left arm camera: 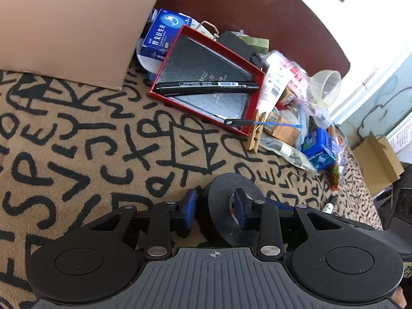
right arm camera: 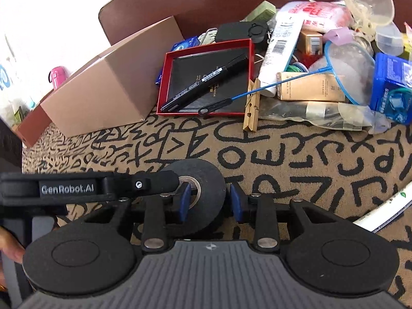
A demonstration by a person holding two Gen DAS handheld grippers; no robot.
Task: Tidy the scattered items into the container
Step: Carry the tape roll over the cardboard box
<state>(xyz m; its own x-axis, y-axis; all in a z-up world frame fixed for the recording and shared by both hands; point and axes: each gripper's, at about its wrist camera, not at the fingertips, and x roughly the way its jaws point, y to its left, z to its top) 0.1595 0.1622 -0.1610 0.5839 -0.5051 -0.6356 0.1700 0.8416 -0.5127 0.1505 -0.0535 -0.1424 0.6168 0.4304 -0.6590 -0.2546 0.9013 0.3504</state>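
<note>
A black roll of tape (left arm camera: 229, 206) (right arm camera: 203, 193) is held above the patterned cloth. My left gripper (left arm camera: 216, 206) is shut on its wall, one finger in the core, one outside. My right gripper (right arm camera: 209, 200) also straddles the roll, its left finger in the core and its right finger just off the outer side, so its grip is unclear. The red tray (left arm camera: 247, 64) (right arm camera: 164, 82) lies beyond, holding a black booklet, a black marker (left arm camera: 206, 87) (right arm camera: 203, 85) and the handle of a blue net (right arm camera: 283, 82).
A brown cardboard box (left arm camera: 72, 25) (right arm camera: 108, 87) stands left of the tray. A wooden clothespin (left arm camera: 256, 134) (right arm camera: 251, 105) lies at the tray's right. A heap of packets, tubes, a blue box (right arm camera: 391, 87) and a clear cup (left arm camera: 327, 85) fills the right.
</note>
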